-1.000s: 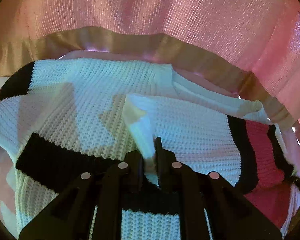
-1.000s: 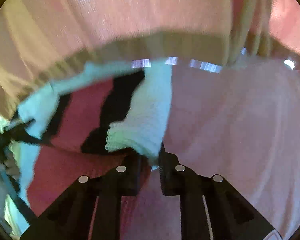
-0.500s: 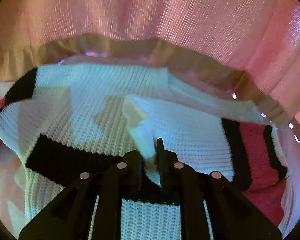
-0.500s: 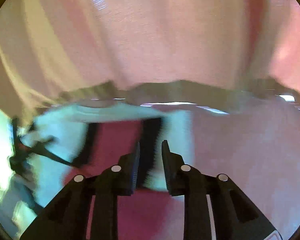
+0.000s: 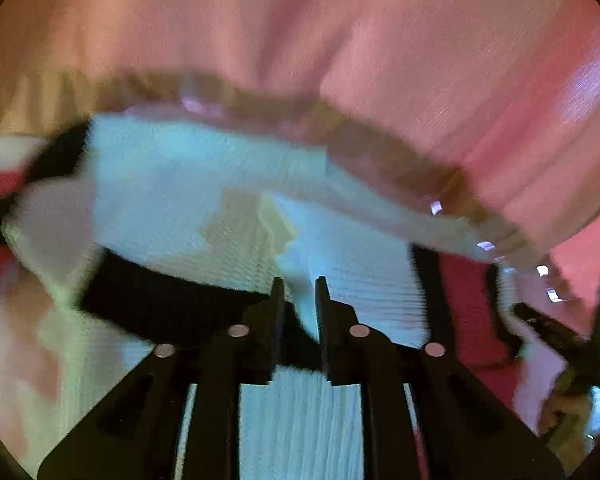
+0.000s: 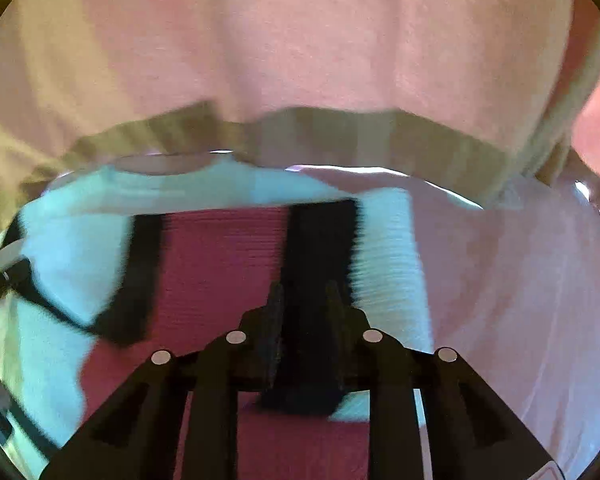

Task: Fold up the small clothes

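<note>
A small knit sweater (image 5: pixel 172 184) in white with black bands and a red panel lies flat on the pink surface; it also shows in the right wrist view (image 6: pixel 220 264). My left gripper (image 5: pixel 298 292) is open just above the white knit, holding nothing. My right gripper (image 6: pixel 302 296) is open over a black band (image 6: pixel 320 248) and the red panel, holding nothing. Both views are motion-blurred.
The person's pink top with a tan hem (image 5: pixel 340 40) fills the upper part of both views, close behind the sweater. The pink table cover (image 6: pixel 520 280) extends to the right. The other gripper (image 5: pixel 560 340) shows at the left wrist view's right edge.
Both grippers have opened and let go of the sweater's folded parts. The right gripper's sleeve now lies flat on the sweater. Both grippers have drawn back a little.
</note>
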Demonstrator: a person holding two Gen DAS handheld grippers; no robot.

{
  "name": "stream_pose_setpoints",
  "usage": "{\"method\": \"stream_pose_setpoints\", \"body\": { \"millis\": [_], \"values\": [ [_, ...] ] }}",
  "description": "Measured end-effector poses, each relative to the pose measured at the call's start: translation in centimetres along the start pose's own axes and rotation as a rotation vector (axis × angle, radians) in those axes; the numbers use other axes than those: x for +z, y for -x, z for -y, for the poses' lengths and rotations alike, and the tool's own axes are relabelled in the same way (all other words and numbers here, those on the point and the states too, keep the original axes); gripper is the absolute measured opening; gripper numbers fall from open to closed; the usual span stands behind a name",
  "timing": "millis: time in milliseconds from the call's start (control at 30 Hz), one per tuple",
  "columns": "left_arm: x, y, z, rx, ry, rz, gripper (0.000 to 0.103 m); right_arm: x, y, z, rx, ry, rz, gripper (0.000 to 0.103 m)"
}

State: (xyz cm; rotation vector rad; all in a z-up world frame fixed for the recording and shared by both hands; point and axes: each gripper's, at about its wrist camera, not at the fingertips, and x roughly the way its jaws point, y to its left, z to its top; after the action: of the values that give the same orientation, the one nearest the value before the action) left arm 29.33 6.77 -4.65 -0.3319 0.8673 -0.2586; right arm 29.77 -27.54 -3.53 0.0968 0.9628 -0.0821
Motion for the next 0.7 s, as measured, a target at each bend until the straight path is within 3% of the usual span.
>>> {"method": "stream_pose_setpoints", "body": {
  "millis": [67, 100, 167, 267, 300, 367, 433, 467, 500, 567, 700],
  "values": [
    [0.0, 4.1, -3.4, 0.016, 0.078, 0.057, 0.062, -0.7, 2.0, -1.6, 0.027, 0.034, 0.031, 0.034],
    [-0.3, 6.5, -6.5, 0.043, 0.158, 0.095, 0.065, -1.1, 2.8, -2.6, 0.024, 0.062, 0.046, 0.039],
    [-1.3, 9.5, -13.8, 0.113, 0.316, 0.12, 0.065, -1.6, 3.7, -4.3, 0.023, 0.104, 0.061, 0.04],
    [-1.8, 9.7, -23.0, 0.246, 0.539, 0.094, 0.061, -3.0, 4.9, -6.9, 0.061, 0.134, 0.055, 0.041],
    [-2.1, 9.1, -26.8, 0.224, 0.652, 0.089, 0.046, -3.3, 5.2, -7.5, 0.066, 0.148, 0.055, 0.042],
    [-1.9, 9.3, -30.0, 0.114, 0.759, 0.168, 0.044, -4.2, 5.5, -9.1, 0.068, 0.18, 0.06, 0.047],
    [-0.7, 9.1, -31.0, 0.133, 0.782, 0.183, 0.036, -4.9, 5.4, -10.0, 0.072, 0.193, 0.063, 0.05],
    [0.0, 8.9, -31.1, 0.134, 0.762, 0.184, 0.017, -5.3, 5.4, -10.4, 0.085, 0.191, 0.056, 0.051],
    [1.0, 8.4, -31.4, 0.124, 0.726, 0.173, 0.009, -5.8, 5.4, -10.5, 0.094, 0.188, 0.05, 0.051],
    [2.0, 8.8, -31.8, 0.137, 0.704, 0.178, 0.008, -6.2, 5.2, -10.8, 0.101, 0.186, 0.041, 0.051],
    [5.2, 13.0, -31.5, 0.218, 0.621, 0.297, 0.008, -7.0, 4.3, -11.6, 0.074, 0.229, 0.035, 0.051]
  ]
}}
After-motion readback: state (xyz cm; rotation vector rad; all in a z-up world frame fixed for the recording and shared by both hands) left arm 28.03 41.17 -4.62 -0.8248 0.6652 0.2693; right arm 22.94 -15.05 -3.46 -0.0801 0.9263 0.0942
